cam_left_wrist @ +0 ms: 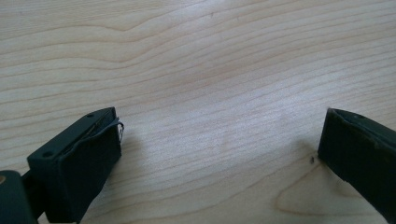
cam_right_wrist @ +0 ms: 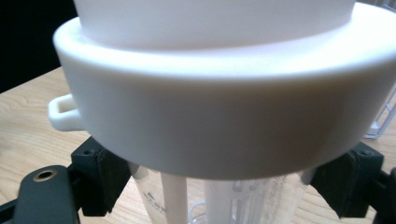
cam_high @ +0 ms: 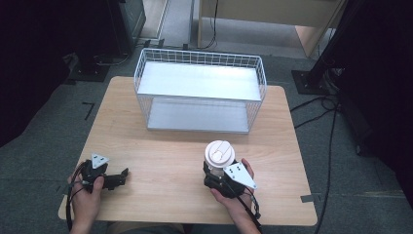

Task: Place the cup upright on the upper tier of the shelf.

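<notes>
The right claw (cam_high: pixel 217 171) was clamped on a clear bottle (cam_high: pixel 218 161) with a broad white lid (cam_high: pixel 219 152), standing upright near the front of the wooden bench (cam_high: pixel 165 146). In the right gripper view, its two black jaws sat on either side of the see-through body (cam_right_wrist: pixel 233 198), just beneath the lid's thick rim (cam_right_wrist: pixel 224 121), pressing against it, with a small white loop (cam_right_wrist: pixel 63 113) sticking out from the lid's side. Behind the bottle, well apart, stood a white wire basket (cam_high: pixel 200 92) with two shelves. The left claw (cam_high: pixel 119 178) rested low over the bench at the front left corner, well apart from the bottle, jaws spread wide with bare wood between them.
</notes>
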Demonstrator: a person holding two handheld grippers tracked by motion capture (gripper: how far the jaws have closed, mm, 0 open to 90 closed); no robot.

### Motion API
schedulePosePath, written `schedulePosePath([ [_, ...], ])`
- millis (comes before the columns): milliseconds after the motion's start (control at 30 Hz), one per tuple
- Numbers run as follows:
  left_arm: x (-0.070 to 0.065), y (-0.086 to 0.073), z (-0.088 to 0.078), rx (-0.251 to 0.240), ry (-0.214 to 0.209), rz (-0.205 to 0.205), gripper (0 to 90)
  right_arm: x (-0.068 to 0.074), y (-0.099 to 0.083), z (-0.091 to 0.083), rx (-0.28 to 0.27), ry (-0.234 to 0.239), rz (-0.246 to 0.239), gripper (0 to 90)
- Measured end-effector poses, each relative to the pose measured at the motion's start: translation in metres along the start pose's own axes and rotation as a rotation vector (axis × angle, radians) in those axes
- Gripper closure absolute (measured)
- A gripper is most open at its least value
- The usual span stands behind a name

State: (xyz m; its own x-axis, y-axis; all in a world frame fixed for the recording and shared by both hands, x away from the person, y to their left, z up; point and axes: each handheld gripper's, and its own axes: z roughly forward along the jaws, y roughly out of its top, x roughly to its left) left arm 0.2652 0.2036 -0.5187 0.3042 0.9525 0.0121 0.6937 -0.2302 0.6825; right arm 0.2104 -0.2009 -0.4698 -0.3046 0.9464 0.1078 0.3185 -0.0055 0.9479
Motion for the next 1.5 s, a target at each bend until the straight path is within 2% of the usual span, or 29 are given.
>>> schedulePosePath([
  [133, 0.0, 0.0, 0.0, 0.0, 0.0, 0.0, 0.0, -0.003, 0.005, -0.001, -0.013, -0.019, 0.003, 16.1],
  [600, 0.0, 0.0, 0.0, 0.0, 0.0, 0.0, 0.0, -0.009, 0.038, -0.006, -0.127, -0.072, 0.024, 16.3],
  [1100, 0.0, 0.0, 0.0, -0.001, 0.001, 0.001, 0.0, -0.015, 0.068, -0.007, -0.196, -0.113, 0.031, 16.4],
  [1500, 0.0, 0.0, 0.0, -0.001, 0.001, 0.002, 0.0, -0.015, 0.094, -0.001, -0.281, -0.14, 0.008, 16.4],
])
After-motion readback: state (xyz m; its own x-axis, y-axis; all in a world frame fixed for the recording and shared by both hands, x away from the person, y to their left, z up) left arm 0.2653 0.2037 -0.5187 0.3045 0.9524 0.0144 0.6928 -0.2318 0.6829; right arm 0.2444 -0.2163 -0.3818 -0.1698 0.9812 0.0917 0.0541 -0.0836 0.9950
